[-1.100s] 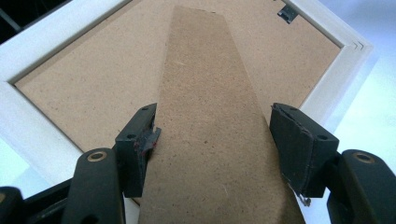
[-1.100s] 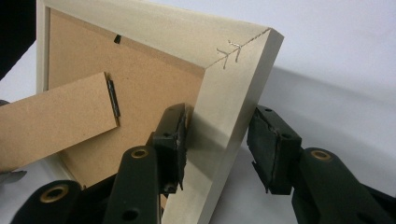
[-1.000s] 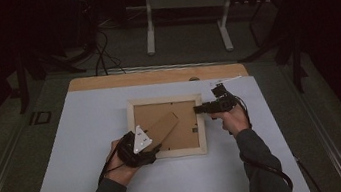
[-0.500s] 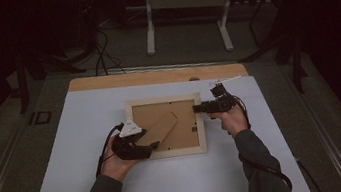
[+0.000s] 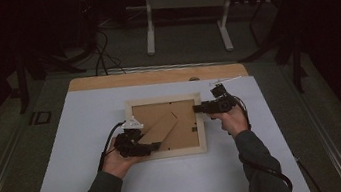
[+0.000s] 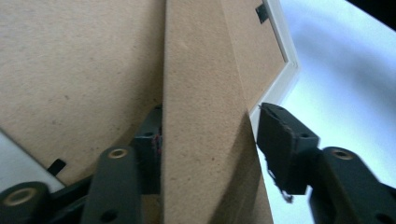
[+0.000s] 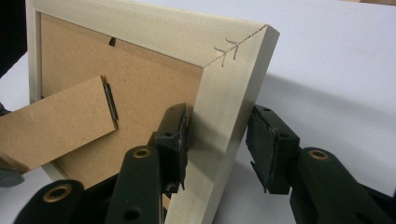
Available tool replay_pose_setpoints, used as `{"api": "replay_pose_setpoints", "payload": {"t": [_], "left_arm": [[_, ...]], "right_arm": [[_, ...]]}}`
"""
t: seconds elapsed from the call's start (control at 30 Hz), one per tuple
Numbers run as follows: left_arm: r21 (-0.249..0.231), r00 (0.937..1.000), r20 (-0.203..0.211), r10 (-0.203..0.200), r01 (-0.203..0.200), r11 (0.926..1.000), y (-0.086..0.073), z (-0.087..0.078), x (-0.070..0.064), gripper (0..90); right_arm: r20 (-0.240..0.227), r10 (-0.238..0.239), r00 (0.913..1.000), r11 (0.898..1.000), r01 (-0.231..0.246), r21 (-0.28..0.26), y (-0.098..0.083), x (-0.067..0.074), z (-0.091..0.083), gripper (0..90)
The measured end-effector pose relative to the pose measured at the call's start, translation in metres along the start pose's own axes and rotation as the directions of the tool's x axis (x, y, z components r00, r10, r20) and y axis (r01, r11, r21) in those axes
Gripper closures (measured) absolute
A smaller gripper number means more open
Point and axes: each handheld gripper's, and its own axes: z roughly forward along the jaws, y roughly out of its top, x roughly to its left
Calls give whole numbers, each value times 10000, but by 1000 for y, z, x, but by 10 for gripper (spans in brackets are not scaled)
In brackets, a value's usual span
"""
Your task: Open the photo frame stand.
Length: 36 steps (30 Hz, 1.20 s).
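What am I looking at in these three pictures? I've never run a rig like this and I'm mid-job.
There is no robot arm here: a person holds a hand-held two-jaw gripper in each hand. The high view looks down on the white table top. A picture frame lies on it back side up, with its brown fold-out stand raised.

The left gripper reaches in at the frame's lower left. Its own camera looks along its black jaws: they sit on either side of the stand and have just been closing; one pad seems to touch, the other is still apart.

The right gripper is at the frame's right edge. Its camera shows the pale wooden rail between its jaws, one pad against it, the other with a gap.
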Motion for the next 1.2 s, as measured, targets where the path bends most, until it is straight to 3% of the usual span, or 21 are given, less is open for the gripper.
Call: {"api": "replay_pose_setpoints", "payload": {"t": [0.53, 1.2], "left_arm": [[309, 9965, -547, 631, -614, 9976, 2, 4, -3, 509], [314, 9906, -1097, 812, -782, 9964, 11, 10, -5, 531]], "right_arm": [[197, -232, 9995, 9996, 234, -124, 0, 4, -4, 581], [714, -500, 9962, 9955, 554, -763, 5, 10, -17, 598]]}}
